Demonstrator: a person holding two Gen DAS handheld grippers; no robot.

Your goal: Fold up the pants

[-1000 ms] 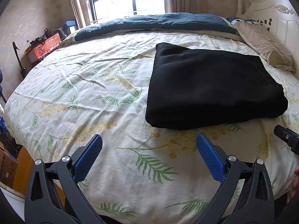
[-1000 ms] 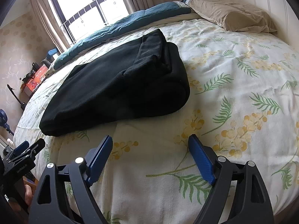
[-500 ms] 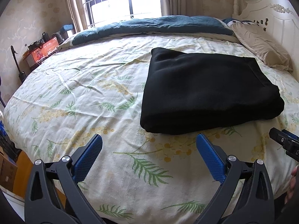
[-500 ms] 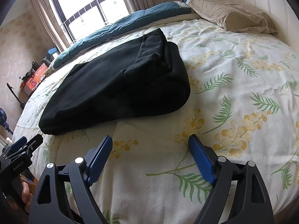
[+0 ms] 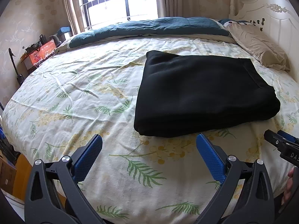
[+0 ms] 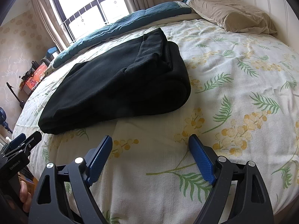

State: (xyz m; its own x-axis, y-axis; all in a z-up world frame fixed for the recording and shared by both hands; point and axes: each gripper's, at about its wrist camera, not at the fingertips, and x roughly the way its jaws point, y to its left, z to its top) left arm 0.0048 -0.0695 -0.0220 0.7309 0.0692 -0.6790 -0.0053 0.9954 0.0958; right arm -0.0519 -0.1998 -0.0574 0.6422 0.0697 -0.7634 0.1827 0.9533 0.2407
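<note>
A: Where do we stand with the pants [image 5: 203, 95]?

B: They lie folded in a thick black stack on the floral bedsheet [image 5: 84, 93], just beyond us. Our left gripper [image 5: 149, 156] has barely drifted this last second; our right gripper [image 6: 150, 155] has kept still.

A: And the jaws?

B: Both wide apart, holding nothing. We judge the folding essentially done.

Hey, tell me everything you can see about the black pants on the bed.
The black folded fleece-like pants lie flat in a thick, roughly rectangular stack of several layers on the floral leaf-print bedsheet. From the right wrist view a narrower folded band lies along the top, and the end nearest the beige pillow is rounded and bulky. Only the sheet touches them; both claws are open and short of the near edge.
</note>
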